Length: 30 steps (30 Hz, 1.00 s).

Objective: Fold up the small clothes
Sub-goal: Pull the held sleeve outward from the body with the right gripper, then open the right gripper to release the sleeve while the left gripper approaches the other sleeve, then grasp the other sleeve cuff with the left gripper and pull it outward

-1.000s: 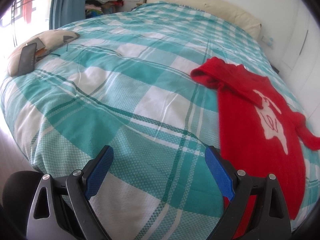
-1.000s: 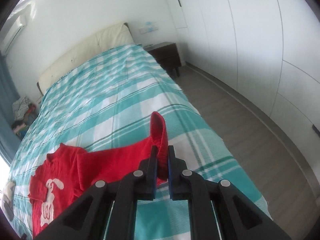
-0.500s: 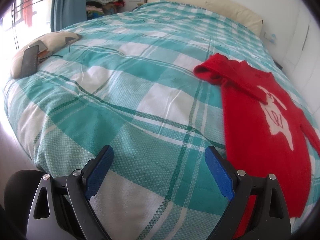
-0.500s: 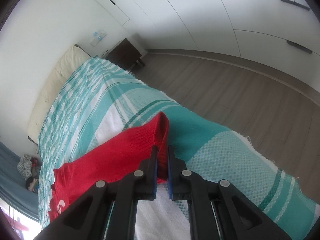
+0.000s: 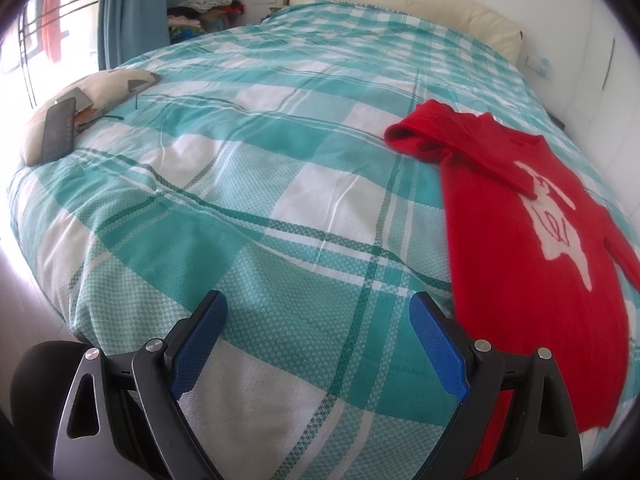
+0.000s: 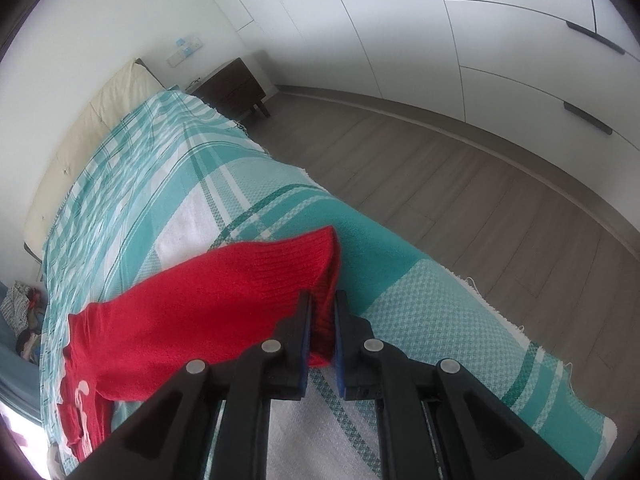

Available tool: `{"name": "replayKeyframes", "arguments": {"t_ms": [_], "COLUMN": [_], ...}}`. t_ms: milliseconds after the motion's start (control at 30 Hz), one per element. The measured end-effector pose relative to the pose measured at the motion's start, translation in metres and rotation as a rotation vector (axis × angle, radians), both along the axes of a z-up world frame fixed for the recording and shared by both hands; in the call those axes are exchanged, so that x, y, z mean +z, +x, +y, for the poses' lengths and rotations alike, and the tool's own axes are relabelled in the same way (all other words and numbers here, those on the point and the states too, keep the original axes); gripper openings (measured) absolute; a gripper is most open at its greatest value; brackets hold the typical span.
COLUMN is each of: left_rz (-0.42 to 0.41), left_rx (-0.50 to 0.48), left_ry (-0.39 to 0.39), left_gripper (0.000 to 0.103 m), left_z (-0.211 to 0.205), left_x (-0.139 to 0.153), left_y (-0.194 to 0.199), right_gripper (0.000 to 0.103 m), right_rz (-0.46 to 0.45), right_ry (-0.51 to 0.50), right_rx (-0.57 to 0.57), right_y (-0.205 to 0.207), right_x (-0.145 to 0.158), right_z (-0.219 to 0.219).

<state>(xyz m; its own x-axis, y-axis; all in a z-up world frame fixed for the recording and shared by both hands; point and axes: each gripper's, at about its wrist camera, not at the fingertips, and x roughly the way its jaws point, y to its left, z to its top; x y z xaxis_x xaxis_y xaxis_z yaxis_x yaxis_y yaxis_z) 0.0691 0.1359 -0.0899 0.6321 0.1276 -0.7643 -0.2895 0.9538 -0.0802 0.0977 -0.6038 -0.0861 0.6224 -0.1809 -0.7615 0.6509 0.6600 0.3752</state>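
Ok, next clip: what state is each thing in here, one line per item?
Red sweater: lying flat on the bed, one sleeve folded across the chest, the other sleeve pulled out sideways.
Right gripper: shut on the cuff of the stretched sleeve.
Left gripper: open, nothing between its fingers, above the bedspread.
Phone: lying on a small cushion, screen dark.

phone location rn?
Left wrist view, far left: the dark phone lies on a beige cushion at the bed's window-side edge, far from the red sweater.
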Motion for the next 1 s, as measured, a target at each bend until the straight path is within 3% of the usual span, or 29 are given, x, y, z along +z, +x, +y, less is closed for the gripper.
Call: {"name": "replayKeyframes", "arguments": {"t_ms": [100,167,233,333,400,500,567,633,733,800,867,967,1000], "left_rz": [0.012,-0.030,-0.111,-0.216,-0.214,-0.118,-0.046,0.030,0.129,0.129,0.119,0.151,0.160], "left_rx": [-0.038,-0.081,-0.137,-0.289,-0.468,-0.724,-0.793,-0.842,-0.869,-0.857,-0.834,-0.831,-0.836], "left_ry": [0.029,0.070,0.112,0.180,0.227,0.333,0.430,0.461,0.499,0.515,0.457,0.330,0.290], "left_gripper": [0.094,0.094,0.094,0.102,0.102,0.102,0.101,0.092,0.090,0.090,0.087,0.047,0.017], "left_z": [-0.006,-0.014,-0.026,-0.059,-0.092,-0.144,-0.168,-0.185,-0.199,-0.202,-0.197,-0.192,-0.190], "left_x": [0.009,0.032,0.065,0.107,0.114,0.084,0.055,0.030,-0.001,-0.011,-0.010,-0.010,-0.009], "left_y": [0.000,0.001,0.006,0.031,0.062,0.111,0.140,0.164,0.190,0.203,0.215,0.228,0.230], "right_gripper": [0.017,0.027,0.042,0.045,0.046,0.046,0.047,0.047,0.047,0.047,0.047,0.047,0.047], "right_rz": [0.087,0.127,0.097,0.022,-0.003,-0.013,-0.011,-0.011,-0.017,-0.019,-0.017,-0.017,-0.019], "right_ry": [-0.111,-0.190,-0.237,-0.267,-0.271,-0.267,-0.258,-0.246,-0.239,-0.237,-0.230,-0.231,-0.237], "right_rx": [-0.060,-0.128,-0.183,-0.161,-0.109,-0.023,0.014,0.033,0.041,0.039,0.052,0.101,0.115], "right_y": [-0.007,-0.018,-0.031,-0.035,-0.031,-0.022,-0.020,-0.017,-0.017,-0.015,-0.010,-0.002,0.000], "right_x": [0.008,0.017,0.029,0.043,0.047,0.046,0.044,0.040,0.040,0.040,0.038,0.038,0.038], "right_z": [0.006,0.008,0.010,0.020,0.030,0.047,0.055,0.059,0.060,0.060,0.061,0.069,0.072]}}
